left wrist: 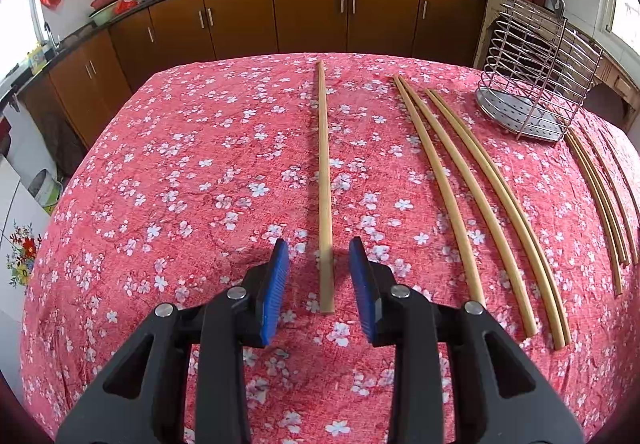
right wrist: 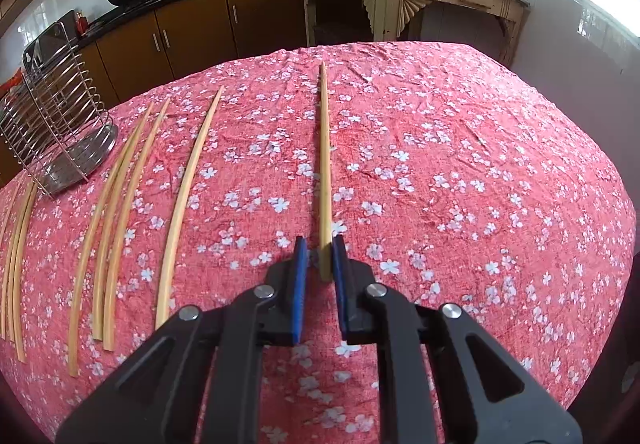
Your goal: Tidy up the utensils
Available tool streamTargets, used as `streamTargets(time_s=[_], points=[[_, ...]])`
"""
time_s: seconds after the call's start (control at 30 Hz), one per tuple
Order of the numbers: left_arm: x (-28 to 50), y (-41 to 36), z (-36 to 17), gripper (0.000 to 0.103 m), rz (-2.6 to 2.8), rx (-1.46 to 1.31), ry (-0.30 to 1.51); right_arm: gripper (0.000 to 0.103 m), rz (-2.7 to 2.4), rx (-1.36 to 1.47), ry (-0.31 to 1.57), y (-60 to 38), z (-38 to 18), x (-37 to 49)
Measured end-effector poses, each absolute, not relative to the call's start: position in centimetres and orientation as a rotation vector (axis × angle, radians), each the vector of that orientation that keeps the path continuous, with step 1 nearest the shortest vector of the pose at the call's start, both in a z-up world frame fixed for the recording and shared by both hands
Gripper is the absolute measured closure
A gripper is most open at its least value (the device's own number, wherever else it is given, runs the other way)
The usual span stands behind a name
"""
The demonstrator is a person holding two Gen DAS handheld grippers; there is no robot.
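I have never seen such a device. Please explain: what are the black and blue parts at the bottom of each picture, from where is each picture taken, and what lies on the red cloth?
No robot here: a person holds one hand-operated gripper in each hand, black arms with blue pads. Each picture comes from a camera on a gripper, looking forward along its fingers. In the left wrist view, the left gripper is open, with a single chopstick lying between its pads, untouched. In the right wrist view, the right gripper has nearly closed around the end of another chopstick; one pad seems to touch it. More chopsticks lie in rows on the flowered tablecloth. A wire utensil holder stands on it, apparently empty.
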State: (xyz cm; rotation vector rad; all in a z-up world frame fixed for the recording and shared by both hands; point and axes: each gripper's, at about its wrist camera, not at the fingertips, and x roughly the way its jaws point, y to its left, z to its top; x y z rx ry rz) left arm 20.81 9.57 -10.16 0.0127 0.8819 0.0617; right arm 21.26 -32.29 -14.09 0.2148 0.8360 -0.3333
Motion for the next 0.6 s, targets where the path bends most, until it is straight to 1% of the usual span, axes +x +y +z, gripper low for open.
streamTargets(time_s=[0.1, 0.33, 0.4, 0.47, 0.5, 0.53, 0.6], points=[[20.6, 9.3, -10.2, 0.069, 0.077, 0.028, 0.882, 0.088, -0.336, 0.209, 0.837, -32.3, -14.1, 21.2], [20.1, 9.0, -10.2, 0.069, 0.067, 0.054, 0.880, 0.088, -0.342, 0.198, 0.840, -32.0, -14.1, 21.3], [19.9, 8.8, -10.2, 0.074, 0.063, 0.063, 0.873, 0.089, -0.340, 0.200, 0.839, -32.0, -14.1, 21.3], [19.8, 8.3, -10.3, 0.089, 0.041, 0.080, 0.872, 0.094, -0.322, 0.205, 0.838, -32.0, -14.1, 21.4], [19.7, 8.1, -10.3, 0.092, 0.040, 0.091, 0.871, 0.094, -0.322, 0.205, 0.837, -32.0, -14.1, 21.4], [19.7, 7.7, -10.4, 0.095, 0.042, 0.113, 0.870, 0.095, -0.319, 0.207, 0.836, -32.1, -14.1, 21.4], [19.8, 7.6, -10.3, 0.096, 0.047, 0.123, 0.868, 0.095, -0.311, 0.216, 0.832, -32.3, -14.1, 21.2]])
